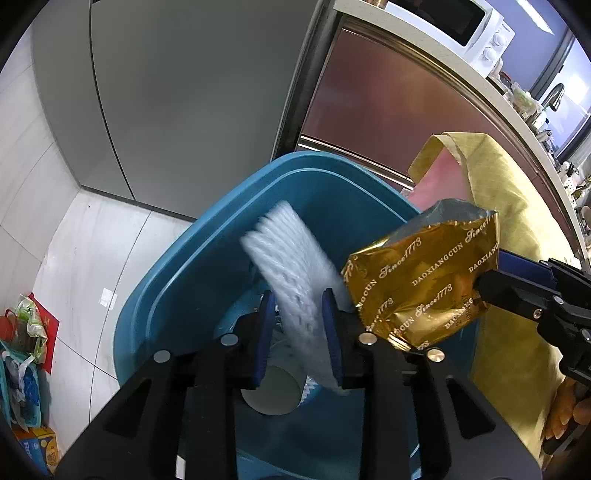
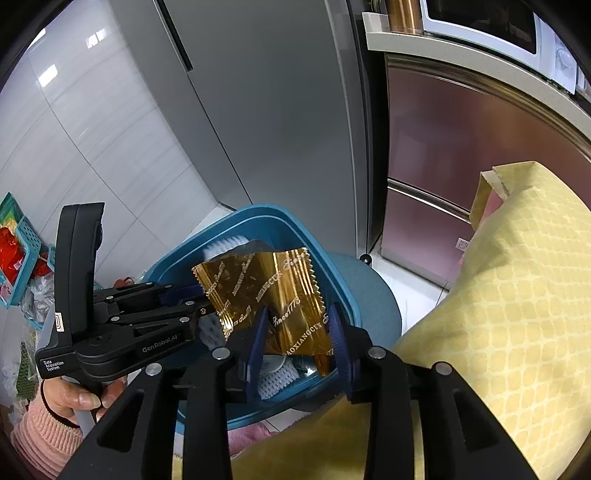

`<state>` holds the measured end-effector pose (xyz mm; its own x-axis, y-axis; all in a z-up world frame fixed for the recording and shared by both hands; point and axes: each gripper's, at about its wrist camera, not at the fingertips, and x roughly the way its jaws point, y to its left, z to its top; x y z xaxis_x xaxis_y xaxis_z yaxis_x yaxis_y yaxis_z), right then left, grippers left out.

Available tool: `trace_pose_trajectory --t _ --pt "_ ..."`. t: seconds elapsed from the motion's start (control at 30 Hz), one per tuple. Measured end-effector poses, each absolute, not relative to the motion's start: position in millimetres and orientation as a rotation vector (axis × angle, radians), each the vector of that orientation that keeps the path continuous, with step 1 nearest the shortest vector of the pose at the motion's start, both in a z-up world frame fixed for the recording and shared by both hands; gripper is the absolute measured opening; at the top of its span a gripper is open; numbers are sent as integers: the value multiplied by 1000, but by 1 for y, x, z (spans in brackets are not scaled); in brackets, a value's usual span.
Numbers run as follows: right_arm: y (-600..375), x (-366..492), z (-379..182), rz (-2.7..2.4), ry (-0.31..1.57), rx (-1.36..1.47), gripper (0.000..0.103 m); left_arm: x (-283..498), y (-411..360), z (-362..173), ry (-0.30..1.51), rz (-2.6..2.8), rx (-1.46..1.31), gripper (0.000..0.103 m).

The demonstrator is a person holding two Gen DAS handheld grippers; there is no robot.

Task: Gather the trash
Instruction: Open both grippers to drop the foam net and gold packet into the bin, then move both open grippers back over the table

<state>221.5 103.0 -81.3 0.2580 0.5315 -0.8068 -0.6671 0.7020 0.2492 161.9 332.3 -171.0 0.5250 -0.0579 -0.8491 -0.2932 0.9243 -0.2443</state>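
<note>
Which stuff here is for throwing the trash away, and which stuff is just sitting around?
For the job:
- blue bin
- white foam net, between the left tool fingers
- gold snack wrapper, between the right tool fingers
- paper cup already in the bin

Just lying about:
- microwave
- yellow cloth
- teal basket

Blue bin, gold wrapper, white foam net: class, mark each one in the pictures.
blue bin (image 1: 207, 258), left wrist view, on its inner wall.
gold wrapper (image 2: 280, 291), right wrist view, on its printed face.
white foam net (image 1: 291, 273), left wrist view, on its ribbed middle.
</note>
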Motion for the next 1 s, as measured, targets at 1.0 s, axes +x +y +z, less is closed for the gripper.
trace_pose_trajectory --t 1.0 --pt "45 211 -61 865 955 -27 47 114 296 -110 815 42 -342 42"
